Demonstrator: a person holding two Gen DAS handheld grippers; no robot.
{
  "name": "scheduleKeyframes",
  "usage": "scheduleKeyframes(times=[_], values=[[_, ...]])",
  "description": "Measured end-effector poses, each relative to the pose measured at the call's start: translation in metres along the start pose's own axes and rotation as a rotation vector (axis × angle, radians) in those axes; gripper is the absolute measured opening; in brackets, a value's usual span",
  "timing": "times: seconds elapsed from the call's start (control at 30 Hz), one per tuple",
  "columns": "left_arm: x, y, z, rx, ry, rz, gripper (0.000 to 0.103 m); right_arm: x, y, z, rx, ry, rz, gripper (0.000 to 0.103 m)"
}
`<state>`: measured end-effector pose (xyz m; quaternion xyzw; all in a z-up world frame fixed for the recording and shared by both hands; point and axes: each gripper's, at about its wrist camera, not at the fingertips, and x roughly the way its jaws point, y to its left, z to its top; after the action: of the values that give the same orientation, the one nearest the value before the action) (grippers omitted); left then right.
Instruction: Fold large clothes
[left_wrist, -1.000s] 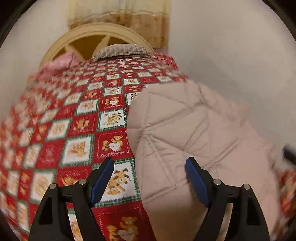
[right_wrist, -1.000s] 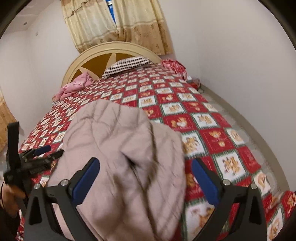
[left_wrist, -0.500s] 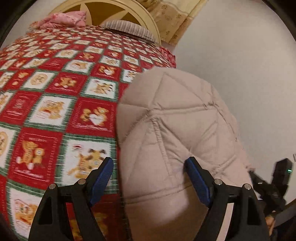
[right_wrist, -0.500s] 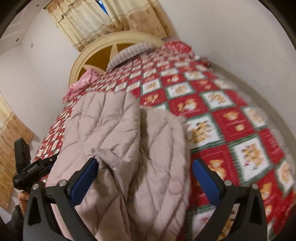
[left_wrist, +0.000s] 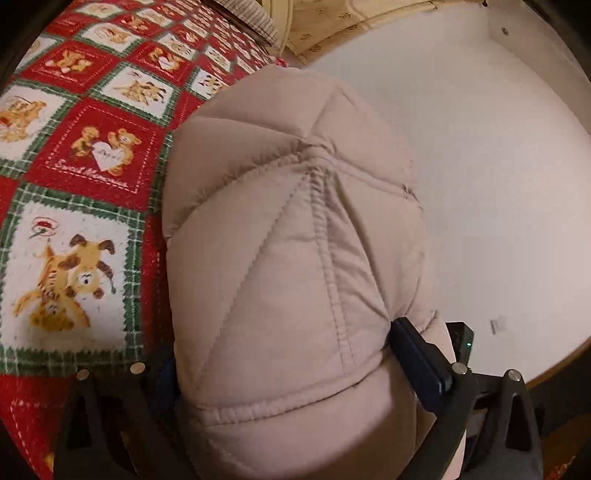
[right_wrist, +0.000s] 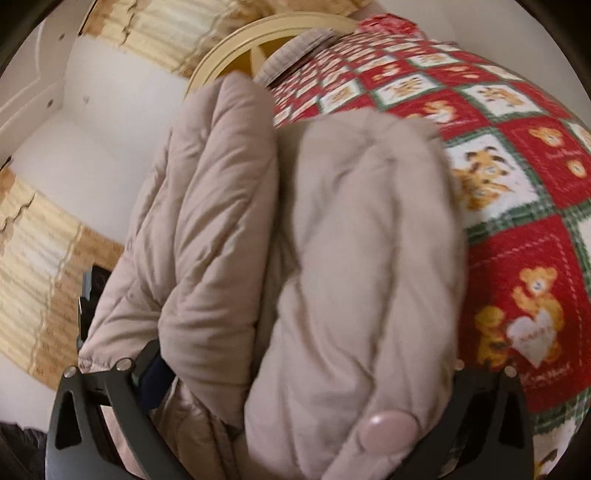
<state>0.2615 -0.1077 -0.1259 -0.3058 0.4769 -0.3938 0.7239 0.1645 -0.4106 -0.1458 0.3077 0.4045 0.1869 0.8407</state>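
A folded beige quilted jacket lies on the bed and bulges between the fingers of my left gripper. The jaws stand wide around the padded bundle; the left finger is mostly hidden under the cloth. In the right wrist view the same jacket fills the space between the fingers of my right gripper, also spread wide around it. A pink snap button shows on the near fold. Both fingertips there are hidden by cloth.
The bed has a red, green and white teddy-bear quilt. A cream headboard and striped pillow are at the far end. White walls and beige curtains surround it.
Both grippers have moved in close, so the jacket now sits between their fingers. Both views have tilted and the jacket bundle looks lifted and bunched.
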Motion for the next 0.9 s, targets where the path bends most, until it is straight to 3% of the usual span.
scheduleKeyframes(times=[0.07,0.2,0.3,0.37,0.43,0.53,0.7,0.9], values=[[0.004,0.002,0.001,0.022,0.005,0.013,0.101,0.003,0.002,-0.001,-0.014,0.009,0.010,0.103],[0.019,-0.016,0.003,0.115,0.022,0.160,0.102,0.007,0.006,-0.002,-0.011,-0.017,-0.041,0.101],[0.021,-0.028,0.003,0.173,0.032,0.209,0.099,0.007,0.017,-0.007,-0.003,-0.040,-0.104,0.085],[0.014,-0.033,-0.004,0.217,0.013,0.208,0.090,0.003,0.029,-0.015,-0.014,-0.051,-0.124,0.069],[0.002,-0.041,-0.015,0.269,-0.015,0.195,0.077,-0.002,0.047,-0.023,-0.045,-0.060,-0.173,0.060],[-0.018,-0.046,-0.029,0.276,-0.028,0.153,0.071,-0.017,0.074,-0.034,-0.097,-0.076,-0.233,0.052],[-0.044,-0.066,-0.053,0.293,-0.001,0.109,0.070,-0.045,0.099,-0.069,-0.071,-0.122,-0.236,0.048],[-0.057,-0.088,-0.083,0.358,0.030,0.145,0.070,-0.074,0.106,-0.113,-0.024,-0.166,-0.230,0.048]])
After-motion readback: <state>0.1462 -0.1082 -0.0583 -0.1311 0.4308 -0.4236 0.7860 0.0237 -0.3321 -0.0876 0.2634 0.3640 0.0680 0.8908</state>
